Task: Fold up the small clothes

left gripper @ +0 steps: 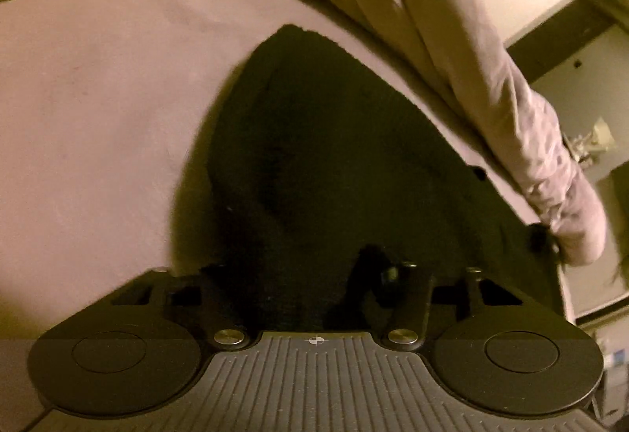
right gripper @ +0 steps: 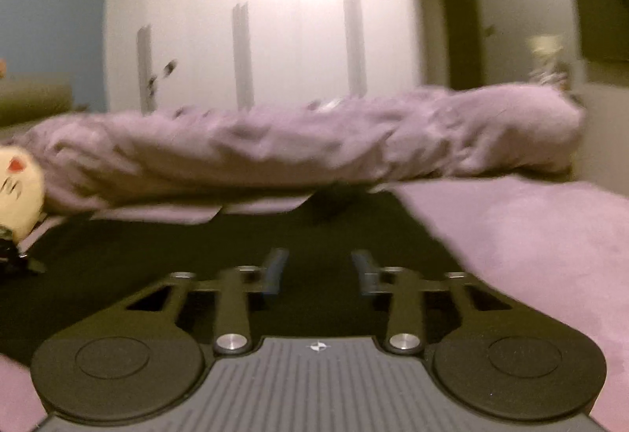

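1. A black garment (left gripper: pixel 334 157) is seen spread on the bed sheet (left gripper: pixel 98 98).
2. The left gripper (left gripper: pixel 314 298) is buried in cloth; its closure cannot be told.
3. The right gripper (right gripper: pixel 320 267) is held open above the garment.
4. A fold is judged in hand; an edge must next be pinched.

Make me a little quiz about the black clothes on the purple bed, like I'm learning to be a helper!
1. True or false: the black garment lies on a purple bed sheet.
2. What lies bunched along the far side of the bed? A) purple duvet B) a red towel C) a stack of books
3. Fill in: the right gripper has its fingers apart, so it is ____.

Key
1. True.
2. A.
3. Open; its blue-tipped fingers have a gap between them over the black garment. The left gripper's fingers are lost against the dark cloth, so its state cannot be told.
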The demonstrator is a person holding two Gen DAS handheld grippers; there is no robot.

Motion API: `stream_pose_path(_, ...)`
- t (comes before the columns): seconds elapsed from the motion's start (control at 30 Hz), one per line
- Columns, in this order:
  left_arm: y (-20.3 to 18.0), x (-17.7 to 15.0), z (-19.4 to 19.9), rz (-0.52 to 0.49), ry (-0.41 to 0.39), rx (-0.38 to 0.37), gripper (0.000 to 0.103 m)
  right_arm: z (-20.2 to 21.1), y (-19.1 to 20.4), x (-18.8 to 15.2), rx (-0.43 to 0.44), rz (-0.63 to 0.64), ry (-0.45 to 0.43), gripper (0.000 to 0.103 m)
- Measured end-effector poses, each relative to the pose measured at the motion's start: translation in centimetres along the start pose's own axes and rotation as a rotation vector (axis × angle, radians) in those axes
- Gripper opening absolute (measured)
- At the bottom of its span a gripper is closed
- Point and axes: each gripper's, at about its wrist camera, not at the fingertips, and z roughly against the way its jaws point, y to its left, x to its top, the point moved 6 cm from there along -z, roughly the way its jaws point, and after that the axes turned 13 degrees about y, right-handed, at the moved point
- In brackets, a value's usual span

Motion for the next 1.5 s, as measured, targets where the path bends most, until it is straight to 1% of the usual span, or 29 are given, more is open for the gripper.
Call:
stream_pose_path(0.03,0.3,-0.1,0.1,0.021,0.001,-0.019,0.037,-0.7,0.7,-0.1,0.003,0.026,0.015,0.019)
stream_pose_path(0.1,0.9,-0.1,0.5,0.064,-0.006,-0.063,0.034,-1.6,2.4,-0.1,0.019,0.086,0.024,0.018)
stream_pose_path(0.13,0.9,-0.2,0.6,0.057,-0.018,-0.069,0.035,-1.9,3.3,0.1,0.038,0.099,0.024,0.018)
stream_pose_path(0.17,0.8,-0.3,0.5,0.03,-0.026,-0.056,0.047,-2.2,4.2,0.2,0.059,0.115,0.023,0.018)
stream_pose_path(0.2,0.9,-0.4,0.2,0.015,-0.023,-0.031,0.048,-2.5,5.2,0.1,0.084,0.14,0.033,0.018)
stream_pose_path(0.23,0.9,-0.5,0.0,0.015,-0.023,-0.043,0.053,-3.2,6.2,-0.1,0.094,0.172,0.053,0.018)
stream_pose_path(0.27,0.8,-0.4,-0.1,0.025,-0.026,-0.06,0.055,-3.9,7.1,-0.4,0.089,0.2,0.075,0.018)
stream_pose_path(0.33,0.8,0.0,-0.2,0.036,-0.027,-0.052,0.051,-5.3,8.1,-1.5,0.075,0.233,0.133,0.018)
stream_pose_path(0.4,0.5,0.0,-0.3,0.005,-0.028,-0.009,0.042,-6.4,8.1,-2.0,0.065,0.228,0.174,0.018)
stream_pose_path(0.43,0.2,0.0,-0.3,-0.006,-0.028,-0.002,0.036,-6.8,7.9,-2.0,0.071,0.22,0.187,0.018)
stream_pose_path(0.53,-0.5,-0.1,-0.1,0.007,-0.046,0.014,0.03,-7.7,8.2,-2.1,0.05,0.251,0.195,0.018)
stream_pose_path(0.57,-1.0,-0.1,0.1,-0.006,-0.055,0.016,0.029,-7.7,8.3,-2.2,0.04,0.264,0.191,0.018)
stream_pose_path(0.63,-2.1,-0.4,0.8,-0.009,-0.073,0.029,0.026,-7.7,8.2,-2.3,0.046,0.259,0.191,0.018)
stream_pose_path(0.7,-3.7,-0.7,1.9,-0.019,-0.085,0.012,0.026,-7.8,7.5,-2.2,0.08,0.222,0.192,0.018)
stream_pose_path(0.77,-6.5,-0.8,2.9,-0.069,-0.084,0.012,0.025,-7.2,7.0,-1.9,0.126,0.173,0.172,0.018)
stream_pose_path(0.83,-9.6,-1.0,3.6,-0.116,-0.079,0.036,0.025,-5.8,6.3,-1.7,0.156,0.098,0.155,0.019)
stream_pose_path(0.87,-11.6,-1.1,3.8,-0.135,-0.077,0.038,0.025,-4.8,5.8,-1.9,0.153,0.053,0.14,0.019)
stream_pose_path(0.93,-15.2,-1.4,3.6,-0.175,-0.083,0.045,0.025,-2.4,4.8,-2.5,0.181,-0.034,0.105,0.023)
stream_pose_path(1.0,-18.7,-2.2,2.8,-0.213,-0.092,0.062,0.025,-0.4,4.0,-3.4,0.193,-0.088,0.085,0.024)
stream_pose_path(1.07,-21.6,-3.3,1.5,-0.244,-0.08,0.048,0.025,1.0,2.8,-4.4,0.181,-0.117,0.085,0.025)
stream_pose_path(1.17,-24.7,-5.4,-1.7,-0.282,-0.043,0.049,0.026,1.7,0.9,-5.7,0.156,-0.169,0.125,0.028)
stream_pose_path(1.2,-25.6,-6.4,-3.0,-0.313,-0.023,0.068,0.03,1.8,0.3,-6.0,0.158,-0.19,0.14,0.028)
stream_pose_path(1.27,-26.6,-8.2,-4.8,-0.352,0.01,0.09,0.044,2.0,-0.6,-6.4,0.158,-0.231,0.156,0.029)
stream_pose_path(1.3,-27.1,-9.1,-5.4,-0.372,0.041,0.082,0.047,2.1,-0.9,-6.5,0.162,-0.243,0.164,0.031)
stream_pose_path(1.33,-27.4,-10.1,-5.3,-0.383,0.07,0.051,0.052,2.3,-1.2,-6.7,0.159,-0.251,0.167,0.034)
stream_pose_path(1.37,-27.8,-11.1,-4.8,-0.395,0.076,0.001,0.056,2.4,-1.4,-6.9,0.156,-0.256,0.165,0.035)
stream_pose_path(1.43,-27.9,-12.8,-2.7,-0.414,0.054,-0.069,0.082,2.5,-1.7,-7.2,0.157,-0.264,0.173,0.037)
stream_pose_path(1.47,-27.5,-13.5,-1.3,-0.42,0.014,-0.078,0.087,2.7,-1.9,-7.3,0.159,-0.272,0.171,0.037)
stream_pose_path(1.5,-26.6,-14.1,0.1,-0.43,-0.027,-0.06,0.088,2.8,-2.0,-7.2,0.166,-0.278,0.17,0.037)
